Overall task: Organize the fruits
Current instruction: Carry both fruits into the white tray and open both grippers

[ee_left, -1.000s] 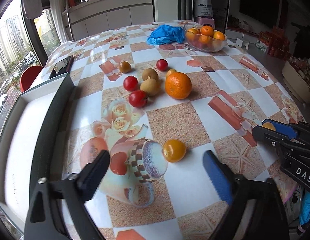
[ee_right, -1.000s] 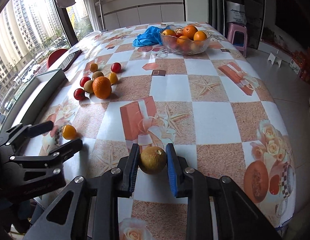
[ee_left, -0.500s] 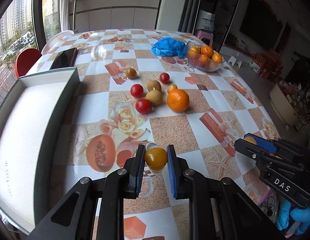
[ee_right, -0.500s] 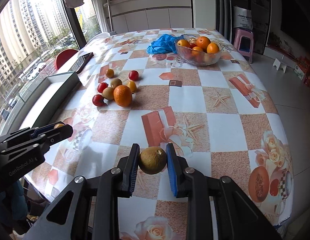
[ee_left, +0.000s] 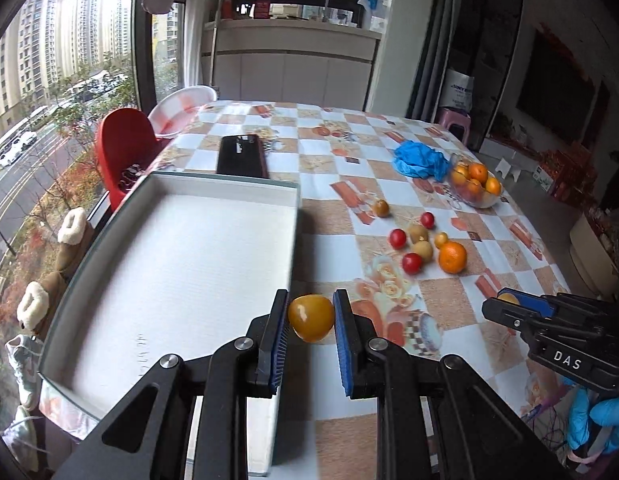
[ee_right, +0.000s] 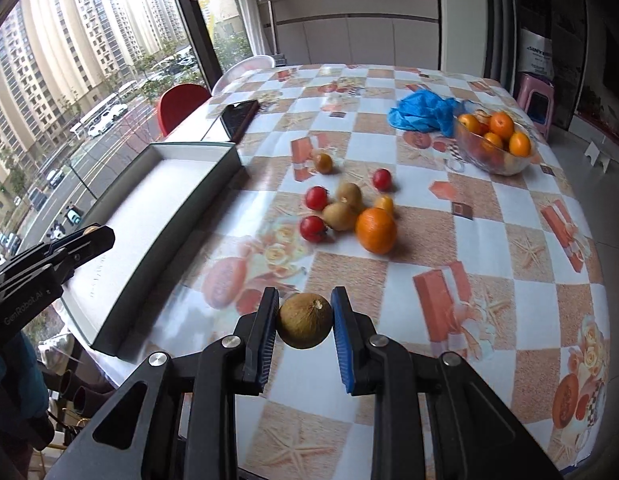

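Observation:
My left gripper [ee_left: 311,320] is shut on a small yellow-orange fruit [ee_left: 310,317], held in the air just right of the white box's [ee_left: 181,264] near right edge. My right gripper [ee_right: 305,316] is shut on a brown kiwi [ee_right: 305,320], lifted above the tablecloth. In the left wrist view the right gripper [ee_left: 517,308] shows at the right edge; in the right wrist view the left gripper [ee_right: 75,242] reaches over the box [ee_right: 157,204]. A cluster of loose fruit lies mid-table: an orange [ee_right: 376,230], two kiwis [ee_right: 341,216], red tomatoes [ee_right: 312,228] and small yellow ones.
A glass bowl [ee_right: 493,144] of oranges stands at the far right, with a crumpled blue bag [ee_right: 423,112] beside it. A black phone [ee_left: 241,156] lies beyond the box. A red chair [ee_left: 123,148] and window are at the left. A blue-gloved hand [ee_left: 597,420] holds the right gripper.
The left gripper closed on the yellow-orange fruit, lifted it off the table and carried it left towards the white box. The right gripper, still holding the kiwi, also rose and moved left.

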Available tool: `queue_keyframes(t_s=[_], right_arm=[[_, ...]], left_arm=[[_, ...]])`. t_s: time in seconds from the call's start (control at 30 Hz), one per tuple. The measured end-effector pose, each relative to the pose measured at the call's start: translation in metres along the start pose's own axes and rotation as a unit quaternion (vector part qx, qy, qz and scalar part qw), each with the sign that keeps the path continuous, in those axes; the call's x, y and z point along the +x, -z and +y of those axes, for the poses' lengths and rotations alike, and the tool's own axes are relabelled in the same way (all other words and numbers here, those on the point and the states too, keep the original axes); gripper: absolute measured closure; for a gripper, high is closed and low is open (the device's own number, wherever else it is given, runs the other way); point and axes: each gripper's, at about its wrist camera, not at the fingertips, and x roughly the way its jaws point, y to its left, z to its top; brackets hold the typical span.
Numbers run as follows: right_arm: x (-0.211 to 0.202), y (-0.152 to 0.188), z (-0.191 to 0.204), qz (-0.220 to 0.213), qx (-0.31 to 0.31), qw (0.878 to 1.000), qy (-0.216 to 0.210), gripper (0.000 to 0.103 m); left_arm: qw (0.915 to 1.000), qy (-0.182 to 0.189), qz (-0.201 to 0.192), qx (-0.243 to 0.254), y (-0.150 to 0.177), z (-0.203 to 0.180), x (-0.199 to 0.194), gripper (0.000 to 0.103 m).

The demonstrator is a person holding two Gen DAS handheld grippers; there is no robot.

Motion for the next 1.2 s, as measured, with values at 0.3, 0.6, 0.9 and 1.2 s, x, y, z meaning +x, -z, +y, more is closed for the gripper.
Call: queue_keyframes(t_s=[0.3,0.6,0.9,1.2], right_arm=[[0.034,-0.033,0.101,0.015,-0.070,0.995,-0.064,0.074],[0.078,-0.031,0.168,0.061,-0.131,0.985,-0.092,0.074],[0.091,-0.001,0.165,0.115,-0.191,0.972,-0.072,0.074],[0.084,-0.011,0.155,0.094,-0.179,0.978,-0.057,0.074]], left_arm=[[0.9950,-0.070,0.026,-0.066,0.012,0.089,0.013,0.080],[0.9882,-0.098,0.067,-0.097,0.029,0.131,0.039,0.080],[0.9888,-0.092,0.083,-0.083,0.037,0.124,0.040,0.080],[0.9909,-0.085,0.082,-0.064,0.042,0.110,0.037,0.080]])
